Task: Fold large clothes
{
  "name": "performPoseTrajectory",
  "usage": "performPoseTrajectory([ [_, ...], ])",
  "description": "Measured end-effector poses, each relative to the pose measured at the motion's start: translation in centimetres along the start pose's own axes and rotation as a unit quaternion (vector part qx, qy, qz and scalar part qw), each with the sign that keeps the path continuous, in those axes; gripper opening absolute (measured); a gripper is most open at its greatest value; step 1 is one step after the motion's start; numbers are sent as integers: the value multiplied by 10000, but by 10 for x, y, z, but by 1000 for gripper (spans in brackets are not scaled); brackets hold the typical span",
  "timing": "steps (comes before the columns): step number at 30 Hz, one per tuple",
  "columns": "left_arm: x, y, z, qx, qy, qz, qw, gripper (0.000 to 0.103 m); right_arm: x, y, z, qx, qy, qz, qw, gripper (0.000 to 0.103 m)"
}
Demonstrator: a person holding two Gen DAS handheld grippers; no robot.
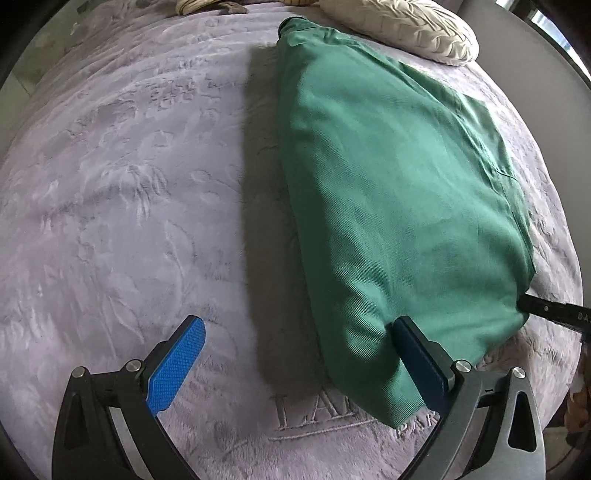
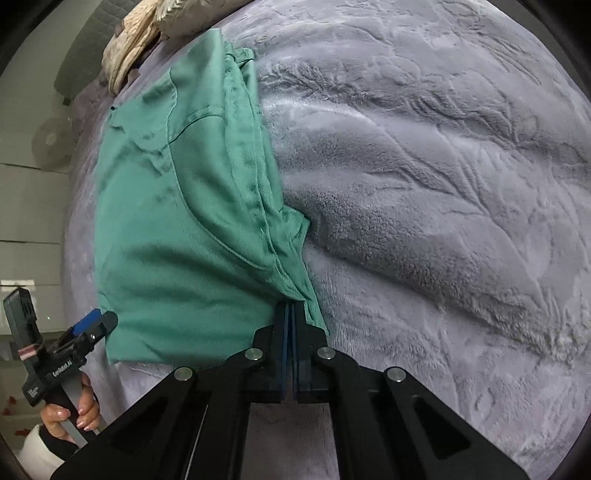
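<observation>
1. Right now my left gripper (image 1: 295, 354) points down at the bed, and its two fingers are spread wide apart.
2. One blue bumpy pad (image 1: 176, 363) hangs over the bare blanket, and the other pad sits right against the near corner of the cloth.
3. Nothing is pinched between those two fingers.
4. My big green cotton garment (image 1: 399, 192) lies on the soft grey fuzzy blanket (image 1: 122, 192) that covers the bed.
5. It is folded over on itself into one long strip that runs away from me toward the top of the bed.
6. A dark shadow lies on the blanket beside its left edge in the left wrist view, so that edge looks lifted a bit.
7. My right gripper (image 2: 290, 314) has its two fingers pressed tight together.
8. They pinch the near corner of the green garment (image 2: 177, 236), where the seams bunch up.
9. In the right wrist view, a stitched seam curves across the cloth.
10. My left hand (image 2: 70, 413) shows in that view too, low on the left, wrapped around the handle of the left gripper.
11. A cream wrinkly pillow (image 1: 413, 29) rests at the far end of the bed, just past the top of the garment.
12. Some raised letters (image 1: 314, 410) are stitched into the blanket near me, partly under the cloth.
</observation>
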State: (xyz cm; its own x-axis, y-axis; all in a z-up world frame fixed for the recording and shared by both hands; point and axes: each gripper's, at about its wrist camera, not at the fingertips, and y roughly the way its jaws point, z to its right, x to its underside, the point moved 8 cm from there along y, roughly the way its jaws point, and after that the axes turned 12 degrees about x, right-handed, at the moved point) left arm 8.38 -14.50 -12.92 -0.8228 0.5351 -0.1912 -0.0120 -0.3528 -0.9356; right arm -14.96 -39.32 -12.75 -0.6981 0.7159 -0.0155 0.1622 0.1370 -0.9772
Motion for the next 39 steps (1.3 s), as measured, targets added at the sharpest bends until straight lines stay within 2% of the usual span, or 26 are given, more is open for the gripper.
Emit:
performPoseTrajectory([
  [3, -1, -4, 2, -96, -19, -36, 9999, 102, 4, -9, 2, 59, 17, -75, 10000, 5],
  [11, -1, -14, -2, -209, -22, -161, 9996, 102, 8, -35, 9, 133, 172, -24, 9998, 5],
  [23, -1, -12, -1, -185, -190, -319, 9991, 102, -7, -34, -15, 53, 110, -3, 9999, 5],
  [31, -11, -26, -7, -354, -315, -12, 9989, 102, -16, -37, -11, 33, 124, 46, 9999, 5],
  [36, -16, -23, -9, -326, -500, -32, 9982, 102, -27, -40, -11, 22, 83, 107, 9999, 5],
  [39, -22, -23, -9, -400, -447, 21, 9982, 102, -33, -40, -12, 9, 54, 136, 9999, 5],
])
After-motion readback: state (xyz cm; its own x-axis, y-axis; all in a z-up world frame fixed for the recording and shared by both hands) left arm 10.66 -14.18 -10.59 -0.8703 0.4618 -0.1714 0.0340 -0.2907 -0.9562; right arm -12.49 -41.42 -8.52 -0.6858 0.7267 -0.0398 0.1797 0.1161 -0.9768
